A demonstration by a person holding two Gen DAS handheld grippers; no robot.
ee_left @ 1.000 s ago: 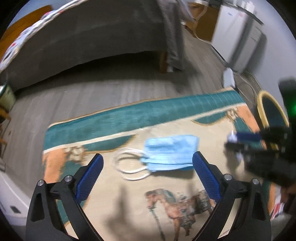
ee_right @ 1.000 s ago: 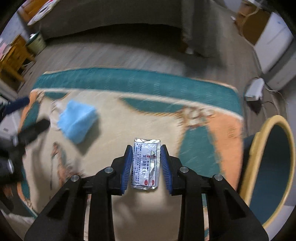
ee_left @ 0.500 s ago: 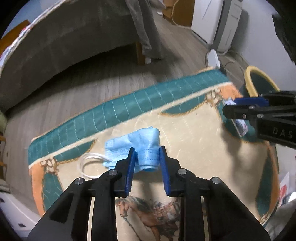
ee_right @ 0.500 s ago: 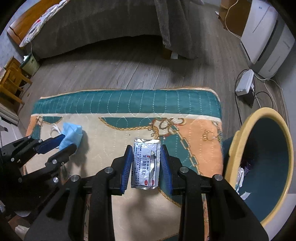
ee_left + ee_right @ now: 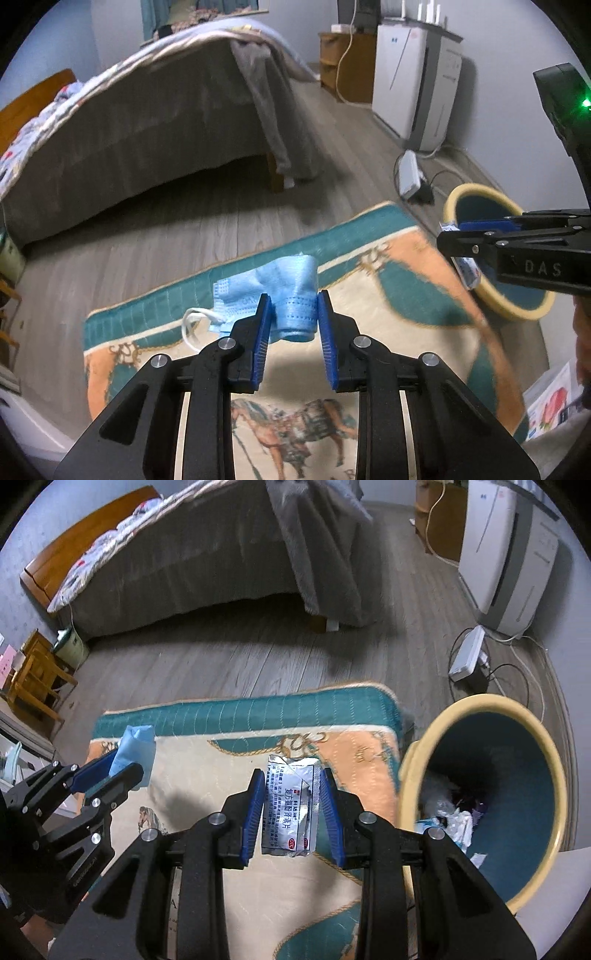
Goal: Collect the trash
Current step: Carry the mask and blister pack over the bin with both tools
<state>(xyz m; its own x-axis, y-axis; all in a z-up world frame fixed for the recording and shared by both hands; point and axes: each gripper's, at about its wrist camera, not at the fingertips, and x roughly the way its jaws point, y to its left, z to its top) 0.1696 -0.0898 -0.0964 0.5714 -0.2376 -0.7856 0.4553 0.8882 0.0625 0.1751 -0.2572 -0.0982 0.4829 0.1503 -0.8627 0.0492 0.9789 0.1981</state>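
At the far left of the left wrist view a bed (image 5: 147, 122) with a grey skirt and a patterned cover stands on the grey plank floor (image 5: 155, 236), with a grey cloth hanging off its corner. In front of it lies a rug (image 5: 369, 295) with a teal border, peach corners and a horse picture on its cream middle. Above that rug the left gripper (image 5: 293, 314) has its blue pads pressed against a crumpled blue face mask (image 5: 291, 291) — the jaws have just been closing, and the mask now sits bunched between them, clear of the rug, its white ear loop (image 5: 192, 325) dangling to the left.

Further right, the right gripper (image 5: 295, 801) stands nearly closed on a silver foil medicine packet (image 5: 291, 805) printed with red and dark characters; the packet is upright between the pads and held above the rug's edge. In its own view the left gripper shows at the left with the blue mask poking out of its tips.

Just beside the rug's right edge stands a bin (image 5: 554, 775) with a yellow rim and a dark teal inside — crumpled white and clear scraps (image 5: 454, 819) lie at its bottom. Behind it, on the floor, a white power strip (image 5: 467, 653) trails cables, and a white and grey appliance (image 5: 509, 546) stands against the wall at the far right.
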